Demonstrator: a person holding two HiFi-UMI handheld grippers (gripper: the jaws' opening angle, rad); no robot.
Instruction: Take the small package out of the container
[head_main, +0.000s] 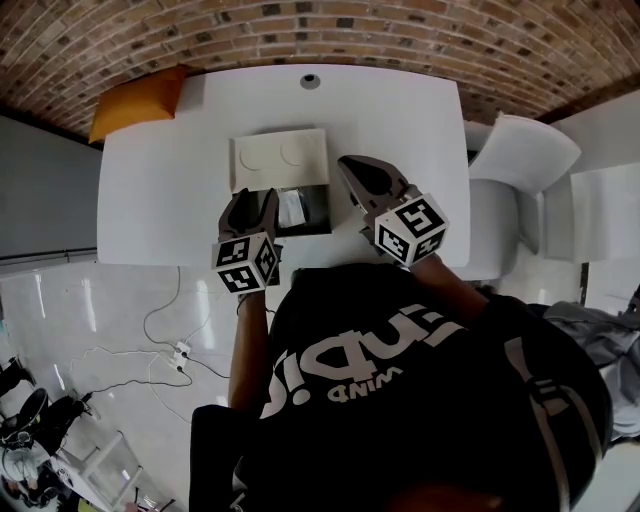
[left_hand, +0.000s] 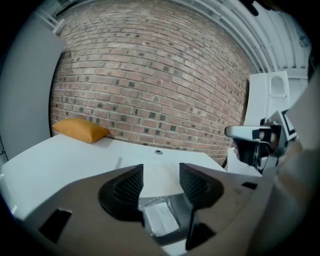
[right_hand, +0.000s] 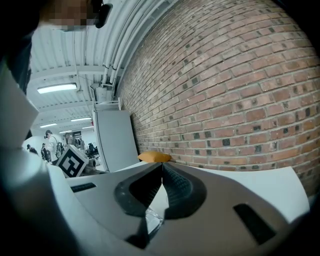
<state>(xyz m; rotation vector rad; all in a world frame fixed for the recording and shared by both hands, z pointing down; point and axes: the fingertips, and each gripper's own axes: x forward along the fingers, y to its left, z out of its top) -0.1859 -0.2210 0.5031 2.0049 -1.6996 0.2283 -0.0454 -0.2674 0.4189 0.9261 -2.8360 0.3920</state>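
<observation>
A white rectangular table (head_main: 150, 200) stood against a red brick wall (head_main: 320, 30). An orange fabric cushion (head_main: 135, 103) lay on its far left corner, and a small round grey grommet (head_main: 310, 81) sat at the middle of its far edge. Toward the person's edge, near the middle, sat a dark open square container (head_main: 320, 208). A white square lid (head_main: 280, 158) lay flat just behind it. A small pale plastic-wrapped package (head_main: 292, 208) lay inside the container. The left gripper (head_main: 255, 196) hung over the container's left side, with the package below and between its jaws. The right gripper (head_main: 348, 164) was just right of the container. A white moulded chair (head_main: 520, 160) stood right of the table.
</observation>
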